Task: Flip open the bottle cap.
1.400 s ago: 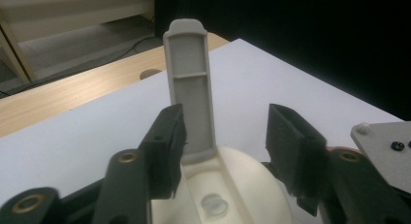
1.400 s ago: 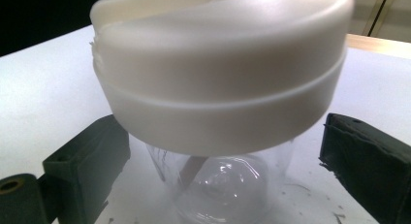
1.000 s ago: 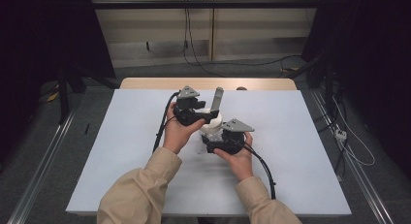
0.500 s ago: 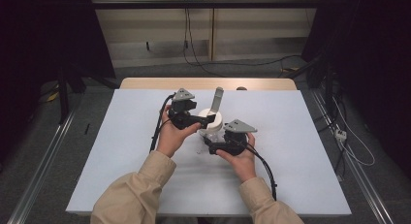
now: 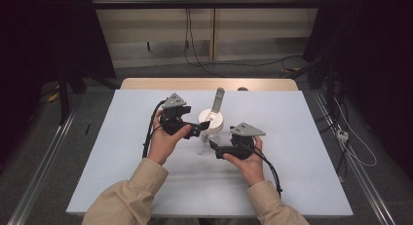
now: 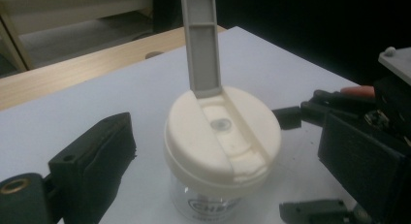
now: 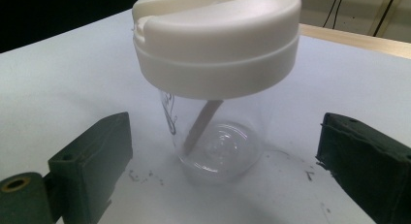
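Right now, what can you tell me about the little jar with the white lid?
The jar is small, round and see-through, like clear plastic, standing upright on the white table. A wide cream lid sits on top, its grey flip flap standing straight up. A thin pale stick leans inside. Printed lettering shows on its side. Nothing touches it; open black jaws wait on either side.

A clear, glossy plastic jar (image 7: 218, 141) is seen, smooth-walled and see-through, with light reflected off its base. It is capped by a cream plastic lid (image 6: 223, 136) of smooth, satin finish, from which a matt grey plastic flap (image 6: 201, 44) is raised. The table (image 5: 302, 137) is covered by a matt, pale sheet, smooth like paper or laminate; bare light wood is shown along its far edge. The jaws of both grippers are faced with matt black, slightly rough pads (image 7: 97, 156). The sleeves (image 5: 131, 196) are made of beige cloth.
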### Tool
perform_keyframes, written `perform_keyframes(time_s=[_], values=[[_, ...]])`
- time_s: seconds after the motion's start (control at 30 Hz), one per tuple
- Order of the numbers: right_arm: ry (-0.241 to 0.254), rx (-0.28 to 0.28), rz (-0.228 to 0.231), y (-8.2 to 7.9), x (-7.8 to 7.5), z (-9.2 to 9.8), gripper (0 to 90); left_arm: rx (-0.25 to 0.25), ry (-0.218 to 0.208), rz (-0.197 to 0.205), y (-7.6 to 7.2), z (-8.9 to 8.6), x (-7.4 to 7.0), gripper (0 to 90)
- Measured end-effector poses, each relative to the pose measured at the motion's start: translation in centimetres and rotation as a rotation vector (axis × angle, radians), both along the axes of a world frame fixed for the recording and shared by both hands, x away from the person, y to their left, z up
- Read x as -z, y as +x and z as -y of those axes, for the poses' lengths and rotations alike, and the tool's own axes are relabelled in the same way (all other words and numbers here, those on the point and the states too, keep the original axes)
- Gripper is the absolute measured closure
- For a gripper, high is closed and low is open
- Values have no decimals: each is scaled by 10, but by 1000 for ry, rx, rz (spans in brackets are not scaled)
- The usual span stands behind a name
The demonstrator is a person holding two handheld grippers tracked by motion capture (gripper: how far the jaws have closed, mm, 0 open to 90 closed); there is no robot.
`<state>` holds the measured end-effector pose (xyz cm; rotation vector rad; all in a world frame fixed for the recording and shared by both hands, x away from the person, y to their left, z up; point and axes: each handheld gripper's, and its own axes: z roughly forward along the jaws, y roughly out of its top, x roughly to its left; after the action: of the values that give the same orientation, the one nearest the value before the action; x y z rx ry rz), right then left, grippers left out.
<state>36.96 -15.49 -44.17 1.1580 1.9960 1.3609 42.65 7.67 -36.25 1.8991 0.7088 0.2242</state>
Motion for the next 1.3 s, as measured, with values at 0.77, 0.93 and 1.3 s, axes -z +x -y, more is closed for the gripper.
perform_keyframes(time_s=[0.77,0.93,1.3], values=[[-15,-20,-3,-29,2,29,68,18,14,-2,-23,-39,23,58],[-16,-30,7,-35,0,34,71,7,10,-2,-26,-48,27,58],[-25,-32,12,-46,1,45,68,3,23,-6,-34,-65,38,59]])
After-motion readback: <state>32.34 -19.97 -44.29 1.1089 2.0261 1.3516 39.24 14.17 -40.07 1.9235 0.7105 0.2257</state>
